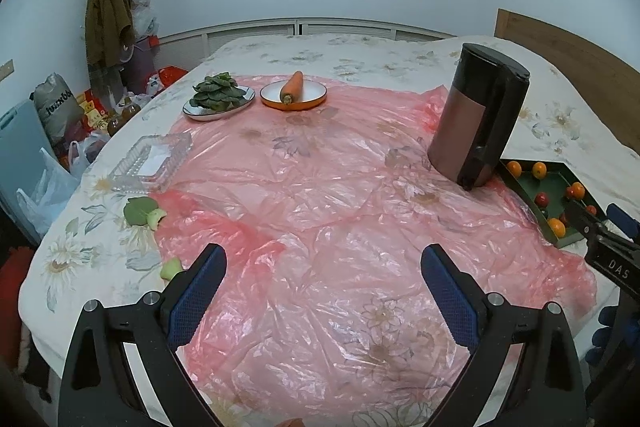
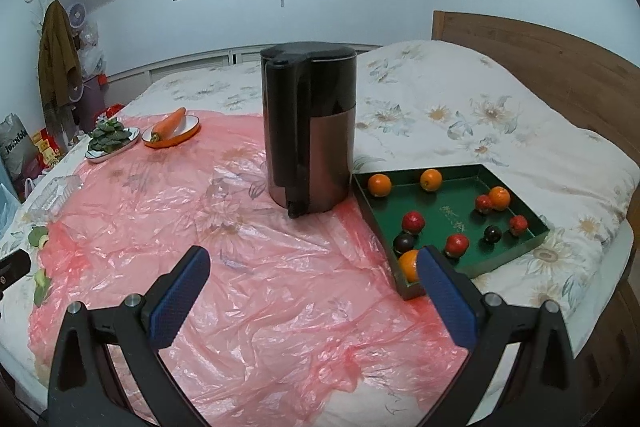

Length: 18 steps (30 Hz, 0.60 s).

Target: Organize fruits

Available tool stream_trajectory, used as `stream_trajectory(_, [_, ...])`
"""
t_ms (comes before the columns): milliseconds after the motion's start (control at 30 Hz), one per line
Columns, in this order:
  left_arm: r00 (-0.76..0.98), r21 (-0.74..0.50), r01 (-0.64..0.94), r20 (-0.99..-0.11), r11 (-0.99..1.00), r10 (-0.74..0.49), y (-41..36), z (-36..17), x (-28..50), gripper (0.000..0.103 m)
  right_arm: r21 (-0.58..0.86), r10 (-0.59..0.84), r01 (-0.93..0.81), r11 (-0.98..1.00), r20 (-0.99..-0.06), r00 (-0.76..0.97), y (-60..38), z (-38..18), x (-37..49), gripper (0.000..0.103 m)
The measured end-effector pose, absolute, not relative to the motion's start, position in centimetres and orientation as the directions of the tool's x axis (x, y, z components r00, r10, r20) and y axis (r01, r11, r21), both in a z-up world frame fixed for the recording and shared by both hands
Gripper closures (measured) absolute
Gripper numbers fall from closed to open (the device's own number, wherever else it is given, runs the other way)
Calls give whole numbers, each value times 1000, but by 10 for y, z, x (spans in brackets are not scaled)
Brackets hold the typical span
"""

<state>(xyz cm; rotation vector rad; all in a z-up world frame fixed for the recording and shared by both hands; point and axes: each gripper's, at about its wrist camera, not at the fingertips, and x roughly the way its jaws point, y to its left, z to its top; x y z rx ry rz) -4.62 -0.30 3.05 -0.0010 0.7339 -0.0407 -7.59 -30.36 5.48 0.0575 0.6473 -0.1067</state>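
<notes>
A green tray [image 2: 472,177] lies on the bed at the right, holding several oranges [image 2: 379,185], red fruits [image 2: 413,221] and dark fruits [image 2: 492,234]. The tray also shows in the left wrist view [image 1: 520,187]. My right gripper [image 2: 313,259] is open and empty over the pink plastic sheet [image 2: 260,267], its right finger beside the tray's near corner. My left gripper [image 1: 323,259] is open and empty above the sheet's middle. The right gripper's tip [image 1: 600,223] shows at the tray in the left wrist view.
A brown and black kettle [image 2: 308,127] stands left of the tray. A carrot [image 1: 292,87] lies in an orange bowl [image 1: 310,103], next to a plate of greens [image 1: 218,95]. A clear plastic box [image 1: 152,159] and vegetable scraps [image 1: 144,213] lie at the left edge. A wooden headboard [image 2: 540,67] is at the right.
</notes>
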Motion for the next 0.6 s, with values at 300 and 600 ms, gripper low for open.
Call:
stream_trajectory(300, [747,9,34,-665,999,-19,-6,35,-53,1,40,-75,124,992,-600,796,-306,57,-81,0])
stream_trajectory(600, [753,75,38,-658,996,21,-16,44,-62,1,66,-57,119,991,-592,804,-311,56,-82,0])
